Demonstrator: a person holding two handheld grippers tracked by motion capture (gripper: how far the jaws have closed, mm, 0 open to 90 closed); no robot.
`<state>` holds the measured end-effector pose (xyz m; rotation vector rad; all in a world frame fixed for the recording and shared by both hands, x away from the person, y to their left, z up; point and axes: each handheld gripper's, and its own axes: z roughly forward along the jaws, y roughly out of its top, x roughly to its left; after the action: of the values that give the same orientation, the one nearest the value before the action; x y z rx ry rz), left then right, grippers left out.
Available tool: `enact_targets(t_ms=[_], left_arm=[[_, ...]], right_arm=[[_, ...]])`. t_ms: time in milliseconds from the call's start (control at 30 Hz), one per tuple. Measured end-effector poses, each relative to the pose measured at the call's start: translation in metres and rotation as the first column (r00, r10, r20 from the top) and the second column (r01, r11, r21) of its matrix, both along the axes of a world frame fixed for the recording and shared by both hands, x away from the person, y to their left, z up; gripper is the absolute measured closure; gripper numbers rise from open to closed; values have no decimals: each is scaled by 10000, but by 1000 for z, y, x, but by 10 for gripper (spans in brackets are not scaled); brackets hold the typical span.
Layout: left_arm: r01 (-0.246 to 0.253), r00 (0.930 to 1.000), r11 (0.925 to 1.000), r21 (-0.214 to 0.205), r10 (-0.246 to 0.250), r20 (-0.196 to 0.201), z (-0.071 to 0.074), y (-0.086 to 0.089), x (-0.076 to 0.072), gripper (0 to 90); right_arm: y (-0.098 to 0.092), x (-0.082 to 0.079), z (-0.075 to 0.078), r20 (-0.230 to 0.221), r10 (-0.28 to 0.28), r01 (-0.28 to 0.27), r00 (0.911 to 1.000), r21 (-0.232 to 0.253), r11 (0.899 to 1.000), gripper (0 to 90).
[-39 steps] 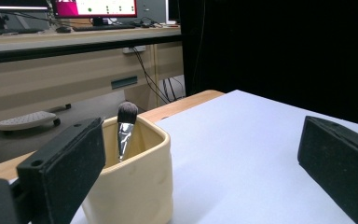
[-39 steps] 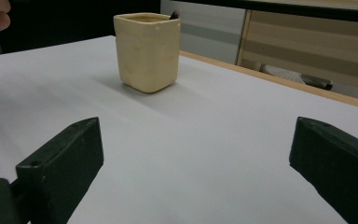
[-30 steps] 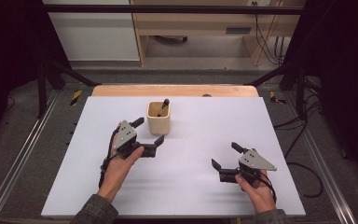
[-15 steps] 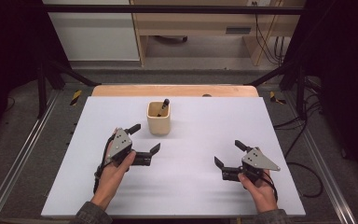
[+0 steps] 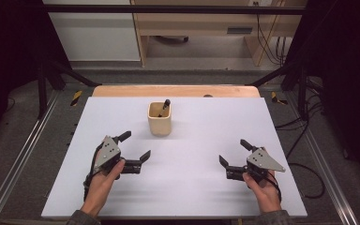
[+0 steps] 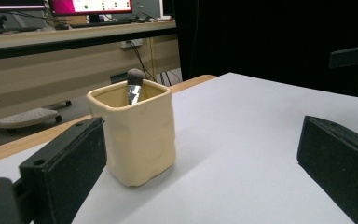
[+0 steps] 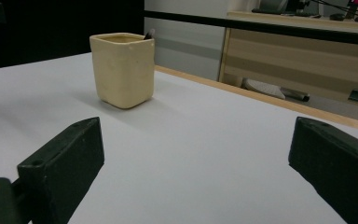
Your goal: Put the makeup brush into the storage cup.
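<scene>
White tabletop (image 5: 192, 187) spreads under both hands, with the left gripper (image 5: 132, 151) and right gripper (image 5: 232, 152) low near the person's edge, each with jaws spread wide and empty. Ahead of and between them stands a cream square cup (image 5: 160, 119), upright, a dark-tipped pen (image 5: 165, 107) leaning inside. Judging by position, the left gripper is nearer.

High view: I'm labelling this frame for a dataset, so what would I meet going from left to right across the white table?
Left hand-held gripper → cream cup with a dark-tipped pen standing in it → right hand-held gripper, all on the white table.
</scene>
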<state>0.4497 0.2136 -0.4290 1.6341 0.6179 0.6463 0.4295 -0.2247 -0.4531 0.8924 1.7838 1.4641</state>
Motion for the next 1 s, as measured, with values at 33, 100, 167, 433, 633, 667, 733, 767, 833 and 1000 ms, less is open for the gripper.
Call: enact_targets(t_ms=[33,100,167,433,633,667,733,767,833,1000], left_arm=[[-46,10000,10000,-46,46,32,0,4,-1,11],[-166,9998,9998,-150,167,55,1,10,-2,11],[-247,9997,9995,-191,249,78,2,16,-3,11],[-379,9990,9988,-306,386,219,3,37,-9,15],[-501,9984,9980,-394,511,246,3,49,-13,15],[-525,9982,9978,-403,536,257,3,51,-14,15],[-562,9978,9977,-391,575,318,3,55,-15,15],[-581,9976,9973,-456,597,352,3,58,-16,15],[-585,9975,9971,-482,603,376,3,60,-17,15],[-720,9961,9958,-565,746,468,3,70,-19,15]], right_arm=[[0,0,0,-9,-9,9,10000,33,10000,34],[-1,0,0,-16,-12,12,10000,81,10000,33],[-2,0,1,-12,-33,33,10000,135,9999,31],[-4,0,2,-40,-91,92,10000,263,9996,31],[-5,-1,2,9,-23,23,10000,265,9996,29],[-5,-1,3,3,-20,20,10000,273,9996,29],[-6,-1,3,36,-53,52,10000,276,9996,29],[-7,-1,3,58,-82,81,9999,266,9996,29],[-9,-1,4,73,-123,121,9999,298,9995,29],[-14,0,4,121,-287,282,9995,380,9989,31]])
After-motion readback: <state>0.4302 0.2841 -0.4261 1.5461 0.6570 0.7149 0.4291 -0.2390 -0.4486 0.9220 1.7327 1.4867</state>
